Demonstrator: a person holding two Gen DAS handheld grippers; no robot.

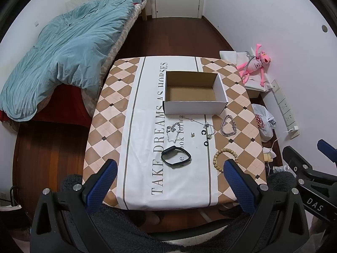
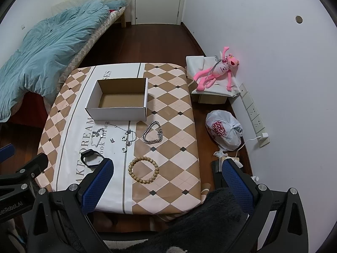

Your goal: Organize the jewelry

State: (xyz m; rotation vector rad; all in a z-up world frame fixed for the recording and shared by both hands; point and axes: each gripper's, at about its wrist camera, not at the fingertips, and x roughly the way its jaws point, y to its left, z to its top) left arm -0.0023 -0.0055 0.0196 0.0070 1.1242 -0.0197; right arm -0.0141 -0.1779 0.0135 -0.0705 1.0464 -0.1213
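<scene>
Left wrist view: the left gripper (image 1: pixel 170 176) hangs spread wide over the near tabletop (image 1: pixel 105 126), holding nothing; the black watch (image 1: pixel 175 155) lies just past its fingers. Chains and a beaded bracelet (image 1: pixel 223 158) sit before the cardboard box (image 1: pixel 194 93).

Right wrist view: the right gripper (image 2: pixel 167 176) is wide open too, empty, the beaded bracelet (image 2: pixel 143 170) between its blue pads (image 2: pixel 96 186), untouched. The silver chain bracelet (image 2: pixel 152 135) lies nearer the box (image 2: pixel 118 103).

White cardboard box (image 1: pixel 194 92), open top, brown inside, empty, upright at table centre-far. Just in front: thin silver chain (image 1: pixel 173 133) bunched left, second thin chain (image 1: pixel 203 127) with small rings, chunky silver link bracelet (image 1: pixel 228 125) right. Nearer: black watch (image 1: pixel 175 155) on side, wooden bead bracelet (image 2: pixel 143 170) flat.
</scene>
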